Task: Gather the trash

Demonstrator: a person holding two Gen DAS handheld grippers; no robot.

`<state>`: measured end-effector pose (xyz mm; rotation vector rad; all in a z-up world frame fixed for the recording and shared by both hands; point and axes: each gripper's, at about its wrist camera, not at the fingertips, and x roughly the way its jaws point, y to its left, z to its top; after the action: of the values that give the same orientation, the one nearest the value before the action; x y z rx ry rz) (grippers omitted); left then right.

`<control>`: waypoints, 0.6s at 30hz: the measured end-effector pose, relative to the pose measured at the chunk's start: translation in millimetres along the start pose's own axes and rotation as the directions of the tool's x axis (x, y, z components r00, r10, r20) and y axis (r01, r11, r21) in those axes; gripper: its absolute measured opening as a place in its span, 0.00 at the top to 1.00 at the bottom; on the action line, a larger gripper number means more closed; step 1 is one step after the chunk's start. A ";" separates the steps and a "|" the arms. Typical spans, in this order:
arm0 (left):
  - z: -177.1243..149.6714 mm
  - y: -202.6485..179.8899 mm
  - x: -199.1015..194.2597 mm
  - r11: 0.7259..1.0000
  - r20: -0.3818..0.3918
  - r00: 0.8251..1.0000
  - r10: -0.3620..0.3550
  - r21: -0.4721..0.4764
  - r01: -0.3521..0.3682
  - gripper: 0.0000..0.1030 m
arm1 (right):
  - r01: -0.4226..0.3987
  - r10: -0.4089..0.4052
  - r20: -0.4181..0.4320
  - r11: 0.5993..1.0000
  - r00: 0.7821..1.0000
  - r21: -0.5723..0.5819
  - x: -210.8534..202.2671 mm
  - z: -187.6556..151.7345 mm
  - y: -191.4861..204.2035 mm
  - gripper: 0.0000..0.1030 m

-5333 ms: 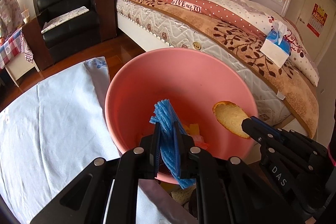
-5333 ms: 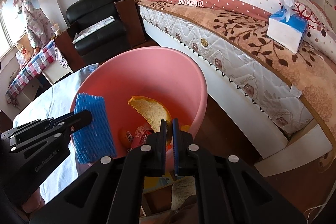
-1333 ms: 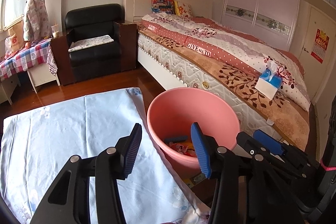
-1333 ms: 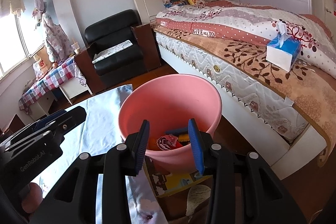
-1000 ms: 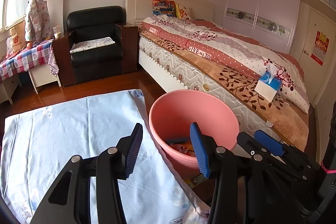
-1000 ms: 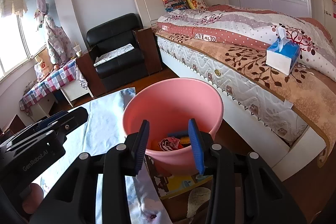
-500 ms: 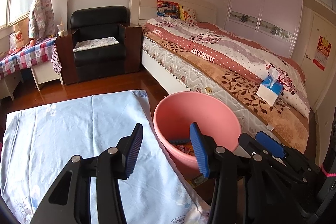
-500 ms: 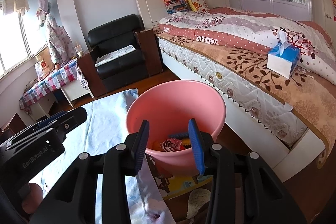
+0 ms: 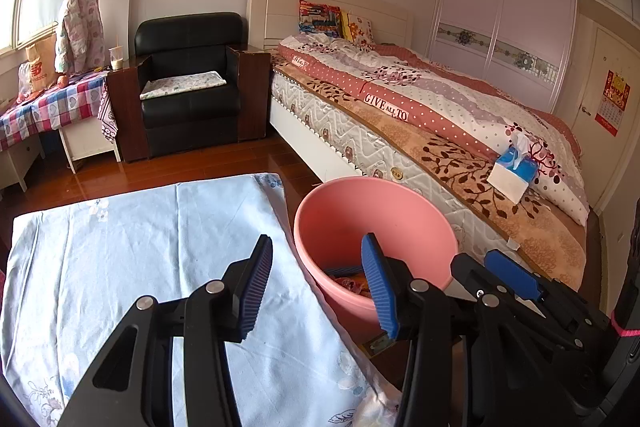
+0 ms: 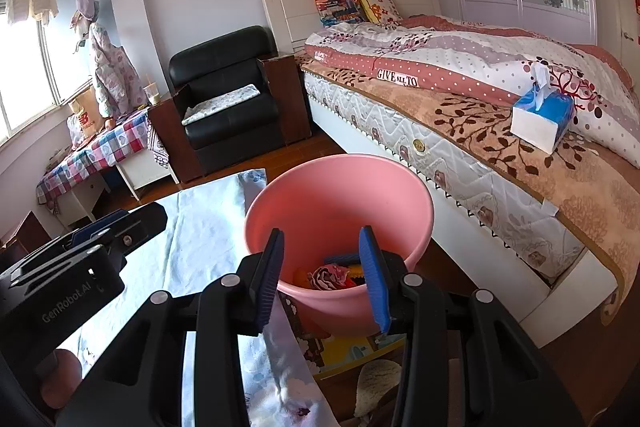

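A pink plastic bin [image 9: 376, 215] stands on the floor beside the table; it also shows in the right wrist view [image 10: 340, 203]. Trash lies at its bottom: a blue foam net, a crumpled wrapper [image 10: 328, 277] and orange and yellow bits. My left gripper [image 9: 318, 285] is open and empty, above the table's right edge, short of the bin. My right gripper [image 10: 322, 275] is open and empty, held above the bin's near rim. The right gripper also shows in the left wrist view [image 9: 508, 279], and the left gripper in the right wrist view [image 10: 92, 239].
A light blue floral cloth [image 9: 132, 239] covers the table at the left. A bed [image 9: 440, 131] with a blue tissue box [image 9: 514, 175] runs along the right. A black armchair [image 9: 188, 87] and a checkered side table [image 9: 48, 107] stand at the back. A box and slippers lie under the bin [image 10: 352, 351].
Since 5.3 s ago both grippers opened; the blue foam net and the peel are now in the bin. Over the last second both grippers drew back and up from the bin.
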<state>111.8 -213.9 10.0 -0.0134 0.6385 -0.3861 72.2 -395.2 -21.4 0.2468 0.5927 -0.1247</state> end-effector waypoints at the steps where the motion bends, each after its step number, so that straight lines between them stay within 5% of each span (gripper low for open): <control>1: 0.5 0.2 -0.5 1.000 0.000 1.000 0.000 0.001 0.000 0.56 | 0.000 0.000 0.000 1.000 1.000 -0.001 0.2 0.4 -0.3 0.61; 18: 0.6 -0.2 -1.3 1.000 -0.003 1.000 0.000 0.002 0.000 0.57 | 0.001 -0.001 -0.010 1.000 1.000 0.000 1.7 -1.9 1.0 0.61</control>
<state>111.1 -213.7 11.2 -0.0108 0.6412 -0.3864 72.7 -393.8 -23.7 0.2475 0.6024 -0.1247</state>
